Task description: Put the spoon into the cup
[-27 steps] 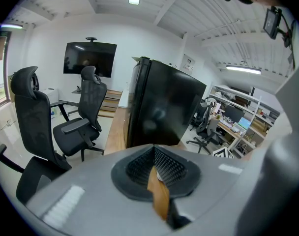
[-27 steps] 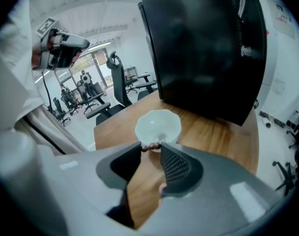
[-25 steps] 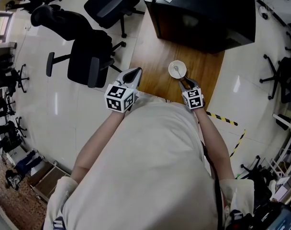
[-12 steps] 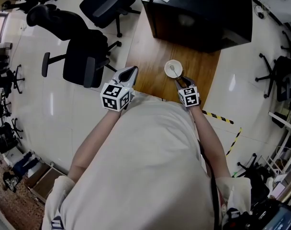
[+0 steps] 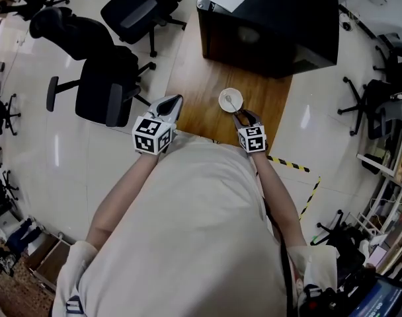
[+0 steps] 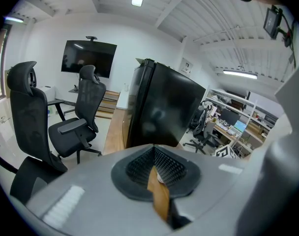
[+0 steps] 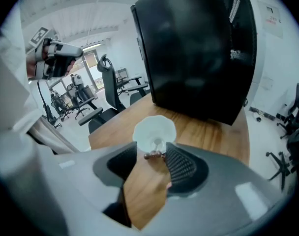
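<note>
Right gripper view shows the spoon (image 7: 157,144) lying in the white cup (image 7: 154,127) on the tabletop (image 7: 208,129), its bowl inside and its dark handle end poking over the near rim. The right gripper (image 7: 152,154) has just been opening: its fingers stand wide either side of the handle end, not pressing on it. The left gripper (image 5: 169,104) hovers well apart, its 2 fingers closed on nothing. The spoon looks small, light and stiff, best pinched at the handle end. The cup seems light and easily tipped.
</note>
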Motion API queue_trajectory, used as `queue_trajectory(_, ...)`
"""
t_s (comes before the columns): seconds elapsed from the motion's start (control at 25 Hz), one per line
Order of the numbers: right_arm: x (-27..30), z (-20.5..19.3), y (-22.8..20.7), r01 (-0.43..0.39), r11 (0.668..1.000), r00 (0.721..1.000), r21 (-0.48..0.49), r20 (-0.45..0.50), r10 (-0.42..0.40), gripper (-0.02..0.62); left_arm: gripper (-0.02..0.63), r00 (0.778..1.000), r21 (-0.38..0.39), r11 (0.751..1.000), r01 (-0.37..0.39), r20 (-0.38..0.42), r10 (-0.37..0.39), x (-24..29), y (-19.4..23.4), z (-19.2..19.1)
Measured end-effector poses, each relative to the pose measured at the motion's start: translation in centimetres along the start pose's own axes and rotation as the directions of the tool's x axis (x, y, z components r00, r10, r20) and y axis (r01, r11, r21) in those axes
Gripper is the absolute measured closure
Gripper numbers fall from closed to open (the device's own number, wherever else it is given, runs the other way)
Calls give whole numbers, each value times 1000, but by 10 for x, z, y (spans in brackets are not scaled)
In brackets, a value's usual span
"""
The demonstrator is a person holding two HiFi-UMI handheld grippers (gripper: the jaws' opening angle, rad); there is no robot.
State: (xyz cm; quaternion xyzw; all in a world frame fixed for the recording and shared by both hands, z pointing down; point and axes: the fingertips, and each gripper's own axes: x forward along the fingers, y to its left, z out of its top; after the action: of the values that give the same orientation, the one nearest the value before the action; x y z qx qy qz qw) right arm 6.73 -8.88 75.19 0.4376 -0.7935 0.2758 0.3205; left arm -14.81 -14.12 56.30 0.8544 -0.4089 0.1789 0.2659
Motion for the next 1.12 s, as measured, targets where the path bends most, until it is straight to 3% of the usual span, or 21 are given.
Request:
queue_trajectory(0.2,-19,36,6,31,995,994,98,100,-41,414,602,999,4,999,39,-13,-39,-5,9,-5)
queue_trajectory(0.6,-62,91,32,108,966,953,235,252,-168,414,603,985,38,985,170,-44,-169,-12,20,-9)
queue_trajectory(0.76,-80,97,48,125,945,926,303,305,-221,442,602,968,52,970,238,-93,-233,-19,26,-23)
queue_trajectory(0.96,-107,106,53,142,918,870,371,396,-294,477,603,947,94,949,301,-143,-286,-20,30,-39)
queue_trajectory(1.12,-124,96,67,155,884,846,441,402,-350,477,603,933,92,934,344,-142,-330,-40,27,-36)
